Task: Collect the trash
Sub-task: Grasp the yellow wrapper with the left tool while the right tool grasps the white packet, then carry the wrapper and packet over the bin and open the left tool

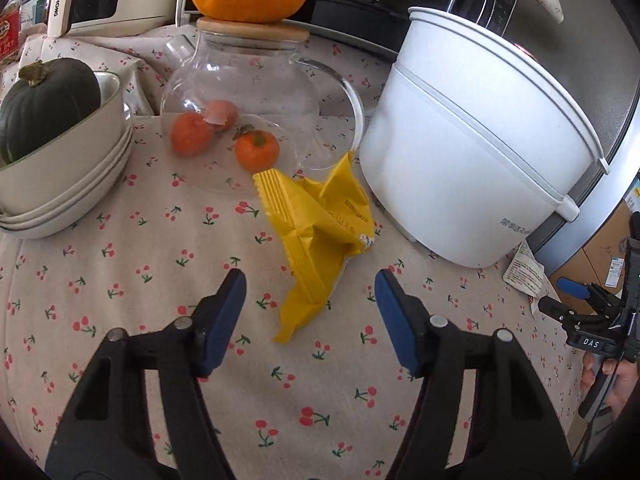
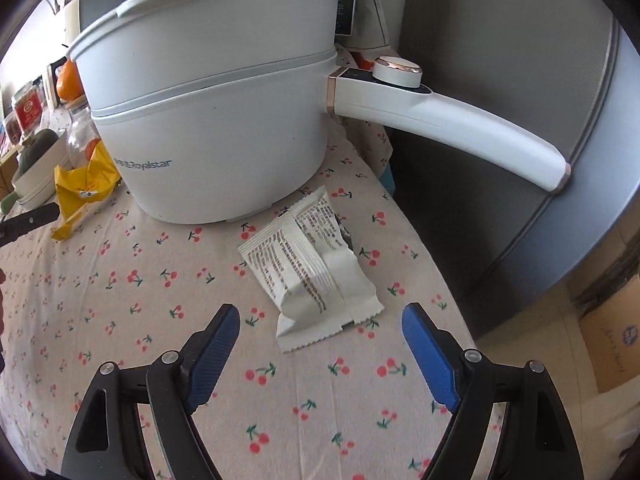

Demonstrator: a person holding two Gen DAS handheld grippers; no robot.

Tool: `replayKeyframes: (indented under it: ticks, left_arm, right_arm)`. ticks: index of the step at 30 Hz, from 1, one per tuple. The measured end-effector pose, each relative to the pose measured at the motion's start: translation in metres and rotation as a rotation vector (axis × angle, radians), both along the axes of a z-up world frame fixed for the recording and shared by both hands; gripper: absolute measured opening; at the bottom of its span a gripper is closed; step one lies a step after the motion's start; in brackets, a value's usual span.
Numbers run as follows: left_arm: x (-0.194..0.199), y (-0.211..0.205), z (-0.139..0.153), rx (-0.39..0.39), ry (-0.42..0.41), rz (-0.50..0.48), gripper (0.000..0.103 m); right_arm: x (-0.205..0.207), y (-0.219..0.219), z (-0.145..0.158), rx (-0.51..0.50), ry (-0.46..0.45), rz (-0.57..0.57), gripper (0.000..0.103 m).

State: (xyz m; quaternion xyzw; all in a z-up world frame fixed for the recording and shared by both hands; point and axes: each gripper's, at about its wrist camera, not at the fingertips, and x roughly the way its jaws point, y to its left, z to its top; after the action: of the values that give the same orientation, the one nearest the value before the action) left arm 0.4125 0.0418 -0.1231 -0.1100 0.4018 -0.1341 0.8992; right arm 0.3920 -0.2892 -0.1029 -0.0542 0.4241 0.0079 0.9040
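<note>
Left wrist view: the left tongs (image 1: 310, 280) are spread wide and empty, hovering just short of a crumpled yellow wrapper (image 1: 316, 224) that lies on the cherry-print counter (image 1: 140, 280), its near tail reaching between the tips. At 12 o'clock beyond it stands a glass teapot (image 1: 248, 96); at 2 o'clock a white electric pot (image 1: 480, 152). In the right wrist view the right tongs (image 2: 320, 316) are likewise spread and empty, with a white wrapper (image 2: 312, 272) flat on the counter at their 12 o'clock, its near edge between the tips. Judging by this, nothing has been collected: both wrappers remain ungripped, and no bin shows, so nearly all the task is left.
</note>
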Motion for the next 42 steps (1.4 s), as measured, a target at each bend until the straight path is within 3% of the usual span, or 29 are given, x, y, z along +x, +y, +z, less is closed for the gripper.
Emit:
replayKeyframes:
  ticks: [2, 6, 7, 8, 12, 15, 26, 31, 42]
  left_arm:
    - [0.007, 0.0, -0.005, -0.015, 0.008, -0.006, 0.056]
    - [0.015, 0.004, -0.012, -0.051, 0.026, -0.02, 0.017]
    - [0.015, 0.004, -0.012, -0.058, 0.03, -0.021, 0.014]
    - [0.015, 0.004, -0.012, -0.059, 0.029, -0.021, 0.014]
    - [0.006, 0.0, -0.006, -0.03, 0.03, -0.033, 0.011]
    - [-0.008, -0.007, 0.0, -0.023, 0.041, -0.039, 0.01]
    - [-0.112, -0.033, 0.055, 0.054, 0.007, -0.154, 0.009]
    - [-0.165, -0.047, 0.084, 0.05, -0.021, -0.211, 0.009]
    - [-0.269, -0.086, 0.092, 0.032, 0.015, -0.328, 0.009]
  right_arm:
    - [0.013, 0.002, -0.005, -0.015, 0.006, 0.02, 0.085]
    - [0.035, 0.004, -0.015, -0.011, 0.022, 0.047, 0.085]
    - [0.038, 0.004, -0.017, -0.007, 0.024, 0.049, 0.084]
    - [0.041, 0.004, -0.019, -0.001, 0.024, 0.05, 0.082]
    - [0.041, 0.002, -0.019, 0.034, 0.008, 0.053, 0.05]
    - [0.032, -0.002, -0.015, 0.072, 0.022, 0.057, 0.037]
    - [-0.066, 0.012, 0.03, 0.044, 0.028, 0.078, 0.035]
    - [-0.124, 0.015, 0.055, 0.023, 0.007, 0.09, 0.035]
    - [-0.233, 0.031, 0.079, 0.006, 0.031, 0.11, 0.035]
